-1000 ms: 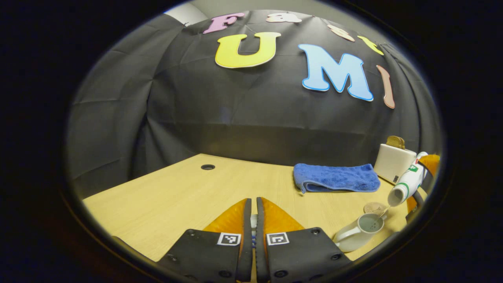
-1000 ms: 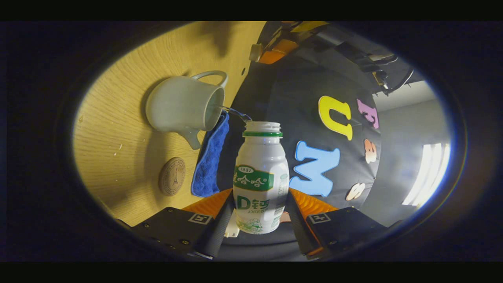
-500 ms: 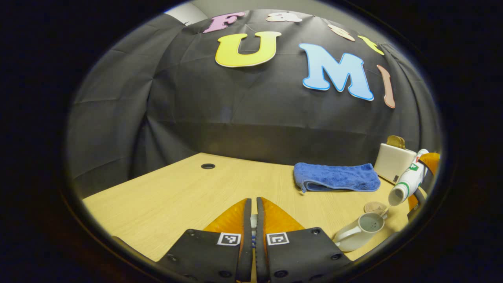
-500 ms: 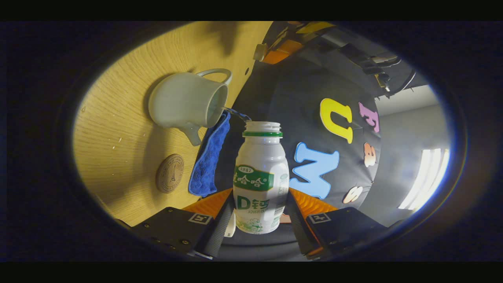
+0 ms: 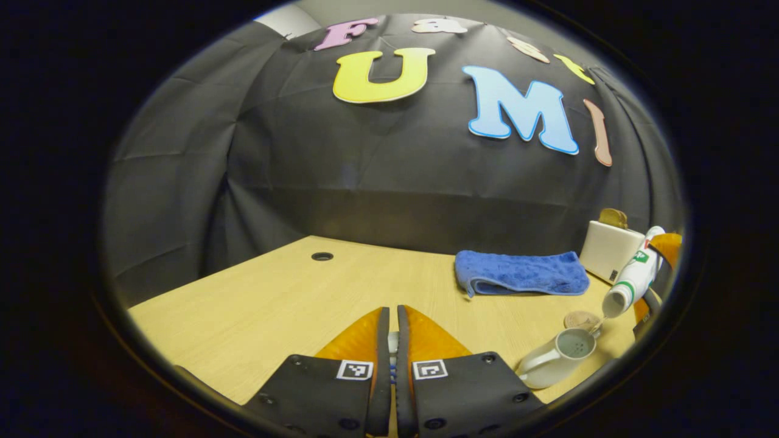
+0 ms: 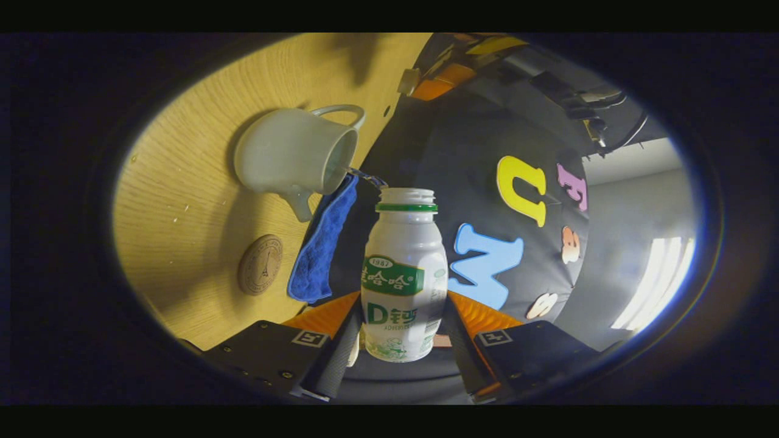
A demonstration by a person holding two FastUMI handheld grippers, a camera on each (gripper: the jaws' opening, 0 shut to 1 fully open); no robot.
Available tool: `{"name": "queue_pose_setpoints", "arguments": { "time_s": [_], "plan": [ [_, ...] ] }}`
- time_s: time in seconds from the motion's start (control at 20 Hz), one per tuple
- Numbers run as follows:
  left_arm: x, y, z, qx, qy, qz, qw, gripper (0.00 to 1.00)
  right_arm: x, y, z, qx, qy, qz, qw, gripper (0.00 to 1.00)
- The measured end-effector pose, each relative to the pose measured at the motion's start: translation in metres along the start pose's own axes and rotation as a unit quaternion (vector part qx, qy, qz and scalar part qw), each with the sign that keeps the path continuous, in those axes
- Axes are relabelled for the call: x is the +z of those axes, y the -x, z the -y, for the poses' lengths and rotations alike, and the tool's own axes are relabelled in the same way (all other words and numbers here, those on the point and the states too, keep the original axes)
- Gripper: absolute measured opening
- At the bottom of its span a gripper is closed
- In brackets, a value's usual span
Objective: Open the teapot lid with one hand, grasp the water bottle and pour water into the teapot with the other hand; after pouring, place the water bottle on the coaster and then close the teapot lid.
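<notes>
Now pouring | bottle [image 6: 404, 274] tipped over open teapot [image 6: 292, 159], thin stream reaching its mouth | right claw [image 6: 401, 340] clamped on bottle body | left claw [image 5: 391, 340] pressed together holding lid, barely visible | keep neck over opening, tilt slowly; coaster [image 6: 260, 264] waits beside blue towel [image 6: 319, 243] on tabletop [image 6: 201, 152]

Lid between left gripper [image 5: 390, 331] fingers mostly hidden, a sliver showed. Water bottle [image 6: 404, 277] base hidden behind right gripper [image 6: 398, 340]. Coaster [image 6: 260, 264] print too small.
</notes>
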State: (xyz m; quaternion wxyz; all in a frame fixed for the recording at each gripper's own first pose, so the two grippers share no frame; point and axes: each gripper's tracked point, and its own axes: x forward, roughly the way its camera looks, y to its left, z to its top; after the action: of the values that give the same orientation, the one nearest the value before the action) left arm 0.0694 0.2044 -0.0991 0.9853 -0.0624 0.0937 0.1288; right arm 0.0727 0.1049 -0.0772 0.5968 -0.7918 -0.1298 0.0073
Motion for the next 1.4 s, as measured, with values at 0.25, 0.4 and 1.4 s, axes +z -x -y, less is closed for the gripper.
{"name": "queue_pose_setpoints", "arguments": {
  "time_s": [0.25, 0.4, 1.4],
  "plan": [
    [-0.0002, 0.0013, -0.0002, -0.001, 0.001, -0.001, 1.000, 0.10, 0.0003, 0.0000, 0.0003, -0.002, 0.011, 0.004, 1.000, 0.74],
    [-0.0006, 0.0005, -0.0002, -0.002, 0.001, -0.002, 1.000, 0.10, 0.0015, 0.0001, 0.0011, -0.003, 0.018, 0.007, 1.000, 0.74],
    [-0.0011, 0.0011, 0.0010, -0.008, 0.006, -0.006, 1.000, 0.10, 0.0081, 0.0004, 0.0031, 0.005, 0.063, 0.026, 0.998, 0.74]
  ]
}}
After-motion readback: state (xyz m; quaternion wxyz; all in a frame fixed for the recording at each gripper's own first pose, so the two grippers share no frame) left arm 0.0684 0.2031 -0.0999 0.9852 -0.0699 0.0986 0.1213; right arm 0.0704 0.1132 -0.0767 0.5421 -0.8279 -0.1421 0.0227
